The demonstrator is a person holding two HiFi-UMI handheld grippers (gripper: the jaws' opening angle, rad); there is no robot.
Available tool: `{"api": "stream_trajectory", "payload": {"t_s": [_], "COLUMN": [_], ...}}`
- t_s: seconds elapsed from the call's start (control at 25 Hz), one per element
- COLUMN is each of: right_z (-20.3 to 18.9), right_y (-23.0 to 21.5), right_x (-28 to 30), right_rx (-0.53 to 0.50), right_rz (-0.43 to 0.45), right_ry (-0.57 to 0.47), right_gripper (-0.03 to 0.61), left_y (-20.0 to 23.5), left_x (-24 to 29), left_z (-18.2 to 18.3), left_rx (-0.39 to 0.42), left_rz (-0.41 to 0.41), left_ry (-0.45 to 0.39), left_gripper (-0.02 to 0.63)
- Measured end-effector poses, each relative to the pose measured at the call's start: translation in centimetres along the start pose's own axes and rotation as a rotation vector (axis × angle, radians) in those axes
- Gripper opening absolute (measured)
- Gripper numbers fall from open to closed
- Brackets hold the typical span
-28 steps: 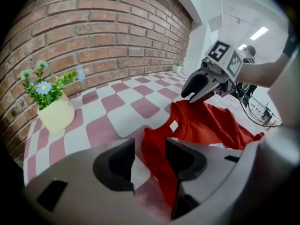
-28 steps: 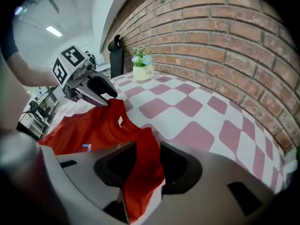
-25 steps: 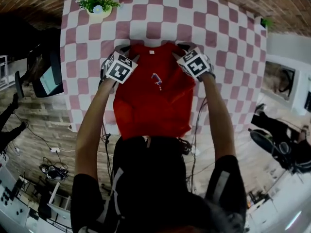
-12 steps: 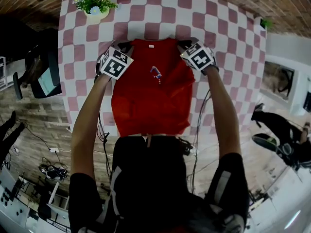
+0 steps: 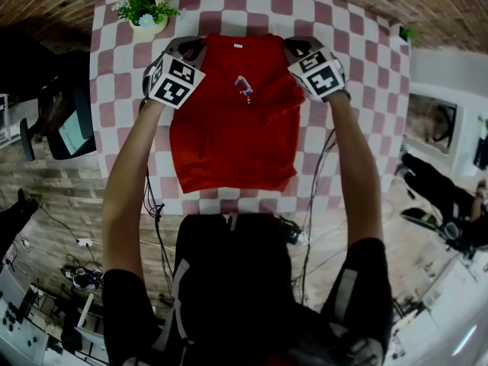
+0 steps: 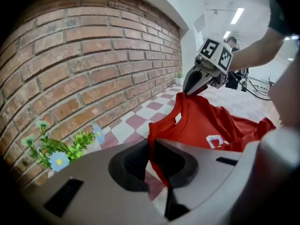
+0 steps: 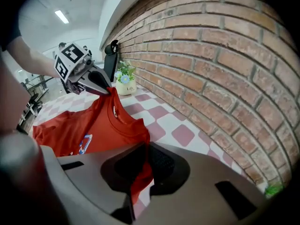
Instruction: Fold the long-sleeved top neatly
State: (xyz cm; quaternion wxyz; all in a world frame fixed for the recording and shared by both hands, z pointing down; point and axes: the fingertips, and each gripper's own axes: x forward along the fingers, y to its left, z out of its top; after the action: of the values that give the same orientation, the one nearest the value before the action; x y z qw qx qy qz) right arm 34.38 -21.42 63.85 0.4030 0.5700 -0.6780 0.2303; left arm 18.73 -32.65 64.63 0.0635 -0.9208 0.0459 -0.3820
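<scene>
Both grippers have risen and pushed away from the person since a second ago, and the red long-sleeved top (image 5: 232,136) has gone with them: its hem, which hung at the near edge of the checked surface (image 5: 358,90), now lies further in, with squares showing below it. The jaws of the left gripper (image 5: 191,49) and the right gripper (image 5: 296,48) have just been closing, and each is now pinched tight on a shoulder of the top beside the collar. The shoulders are lifted, while the body trails flat on the surface. To me this looks like squaring the garment up before any fold is made.
</scene>
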Motion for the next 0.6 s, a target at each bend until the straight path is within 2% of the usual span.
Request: {"api": "stream_trajectory", "payload": {"t_s": [0.28,0.6], "right_z": [2.4,2.4], "right_y": [1.2,8.0], "right_x": [-6.7,-16.1], "right_rx": [-0.026,-0.053], "right_rz": [-0.072,-0.135], "right_ry": [-0.081,-0.157], "right_gripper": [0.026,0.025], "left_y": [-1.2,-7.0], "left_x": [-6.3,-15.5], "left_z": [4.2,4.8], "left_rx": [0.139,0.227], "left_rz": [0.017,-0.003], "left_ry": [-0.112,-0.221], "left_gripper": [0.034,0.034]}}
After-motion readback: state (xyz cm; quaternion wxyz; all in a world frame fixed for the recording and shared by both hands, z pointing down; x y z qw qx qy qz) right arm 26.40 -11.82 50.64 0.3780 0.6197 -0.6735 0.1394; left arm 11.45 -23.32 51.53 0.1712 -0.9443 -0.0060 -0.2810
